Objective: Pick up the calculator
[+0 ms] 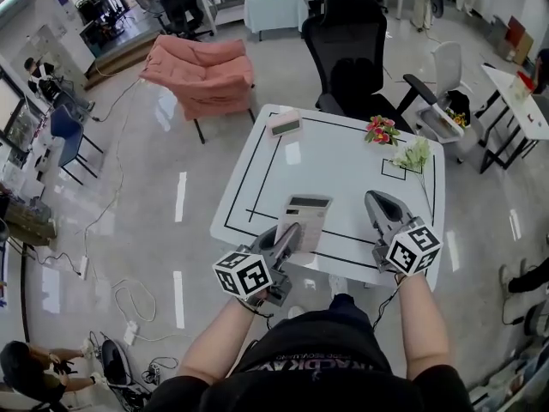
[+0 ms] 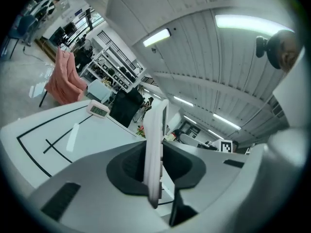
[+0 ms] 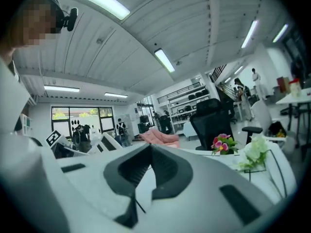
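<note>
1. Calculator (image 2: 154, 149) is in the grip: the left tongs (image 1: 289, 235) pinch it by its near end, and it stands edge-on and upright between the two pads.
2. Over on the other side, the right tongs (image 3: 149, 149) are pressed together with nothing between them. They hover near the calculator but do not touch it.
3. From the head view the calculator tilts up out of the left tongs over the near edge of the white worktop (image 1: 343, 174). Its far end looks clear of the surface, so I judge it lifted, not merely gripped.
4. Step in hand: the pick itself looks made, and this is the raise-and-hold part of it.
5. What the next move calls for, as I read it, is a firm, even squeeze. The hold is on one end only, so the long free part could swing or slip if the wrist rolls. A steady rise is the safe call.
6. Further out, a small pink device with a screen (image 1: 284, 124) sits at the far left of the worktop, pink flowers (image 1: 380, 130) at the far right and white flowers (image 1: 415, 154) just beside them. All are well apart from the action.
7. Beyond the worktop stands a black office chair (image 1: 347, 50).
</note>
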### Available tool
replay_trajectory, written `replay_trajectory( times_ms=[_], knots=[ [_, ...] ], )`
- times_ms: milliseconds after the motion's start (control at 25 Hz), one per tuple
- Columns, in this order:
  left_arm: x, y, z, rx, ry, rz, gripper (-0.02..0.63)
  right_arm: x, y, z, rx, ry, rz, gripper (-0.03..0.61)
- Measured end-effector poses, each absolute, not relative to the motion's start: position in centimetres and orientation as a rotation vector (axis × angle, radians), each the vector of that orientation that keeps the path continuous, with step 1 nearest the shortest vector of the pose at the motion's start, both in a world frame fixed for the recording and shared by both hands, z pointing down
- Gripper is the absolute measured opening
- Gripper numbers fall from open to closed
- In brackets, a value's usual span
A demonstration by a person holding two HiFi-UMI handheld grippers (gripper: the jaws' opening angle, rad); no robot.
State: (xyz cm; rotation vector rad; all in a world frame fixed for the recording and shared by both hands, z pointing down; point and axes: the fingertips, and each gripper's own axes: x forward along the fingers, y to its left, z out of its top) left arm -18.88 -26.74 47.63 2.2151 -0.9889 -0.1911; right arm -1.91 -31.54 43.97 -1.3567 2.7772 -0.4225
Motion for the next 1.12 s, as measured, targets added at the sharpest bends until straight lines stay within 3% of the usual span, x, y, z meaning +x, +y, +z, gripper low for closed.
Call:
replay_trajectory(
  times_ms=[440,1120],
  knots=[
    [-18.4,-23.0,44.2,2.419,-1.097,-0.074,0.075,0.1,-24.0,43.1,-1.580,2.699,-0.335,0.002],
    [-9.5,-15.1,44.6,2.358,-1.153,-0.091,0.075,6.5,-15.2,42.5,-1.531,2.769,-0.316,0.002]
  ],
)
